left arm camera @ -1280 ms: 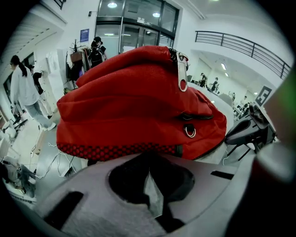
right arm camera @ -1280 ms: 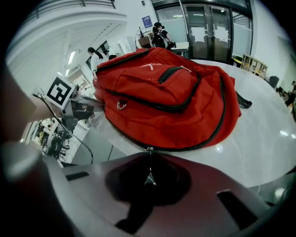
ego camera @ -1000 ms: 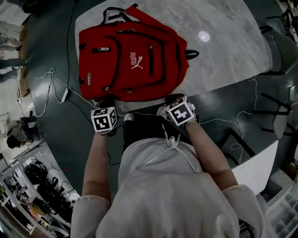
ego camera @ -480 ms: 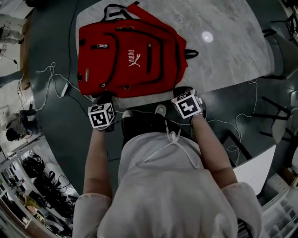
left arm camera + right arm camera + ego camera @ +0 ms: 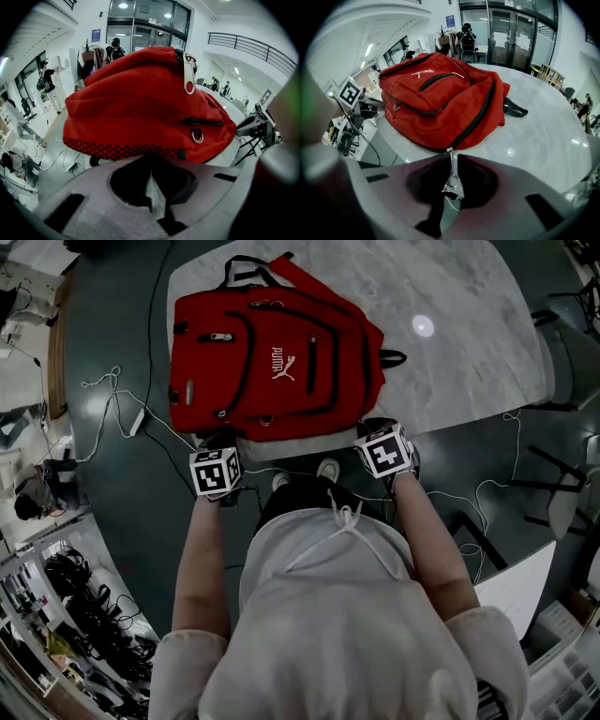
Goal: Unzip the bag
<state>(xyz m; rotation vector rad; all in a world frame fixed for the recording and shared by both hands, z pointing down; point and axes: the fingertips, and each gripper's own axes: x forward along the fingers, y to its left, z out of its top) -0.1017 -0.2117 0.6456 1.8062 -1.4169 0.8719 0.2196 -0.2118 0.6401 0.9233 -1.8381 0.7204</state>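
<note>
1. The red backpack (image 5: 272,362) lies flat on a round table (image 5: 469,343), just ahead of both grippers' tips.
2. Its black strap (image 5: 513,108) trails beyond the right fingers, off to their right. White cables (image 5: 108,395) sprawl on the dark floor, outward from the left fingers.
3. The bag is soft woven cloth with black zip lines, a checked mesh strip (image 5: 117,149) and a metal ring (image 5: 197,137). The table is pale, glossy and veined.
4. The right gripper (image 5: 451,161) is closed, pinching the metal zipper pull (image 5: 451,180) at the bag's near edge.
5. The left gripper (image 5: 152,161) has its jaws together at the bag's bottom edge. Whether they nip cloth cannot be told.
</note>
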